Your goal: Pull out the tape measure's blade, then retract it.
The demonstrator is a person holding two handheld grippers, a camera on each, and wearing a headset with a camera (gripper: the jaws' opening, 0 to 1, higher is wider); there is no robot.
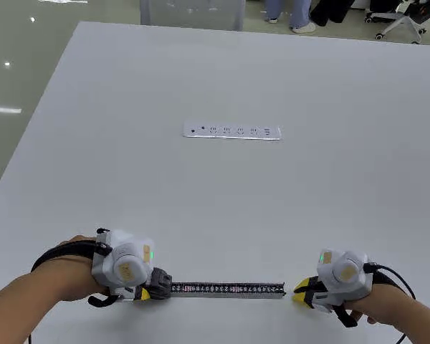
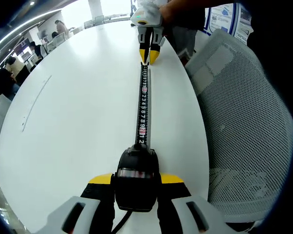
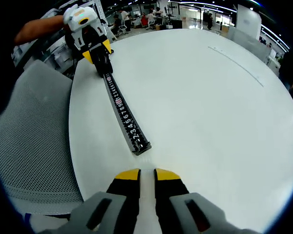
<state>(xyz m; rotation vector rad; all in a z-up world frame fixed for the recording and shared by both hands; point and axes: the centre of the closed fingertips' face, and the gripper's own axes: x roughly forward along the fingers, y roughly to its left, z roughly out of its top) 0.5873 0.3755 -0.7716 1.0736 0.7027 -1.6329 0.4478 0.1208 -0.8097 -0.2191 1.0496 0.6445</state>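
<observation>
Along the near edge of the worktop (image 1: 222,193), the left hand (image 1: 72,269) is brought in from the near left corner. The left gripper (image 2: 136,179) is pointed rightward, its fingers (image 2: 100,179) clamped on the tape measure's case (image 1: 160,280). The blade (image 1: 228,289) is laid flat, extended rightward. Its hook end (image 3: 141,146) lies just short of the right gripper (image 1: 302,290), which is pointed leftward with its fingers pressed nearly together, gripping nothing.

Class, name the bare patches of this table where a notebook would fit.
Bare table lies between power strip and blade, and beyond the strip. The near edge is crowded: left claw gripping the tape measure, its blade, right claw by the tip.
</observation>
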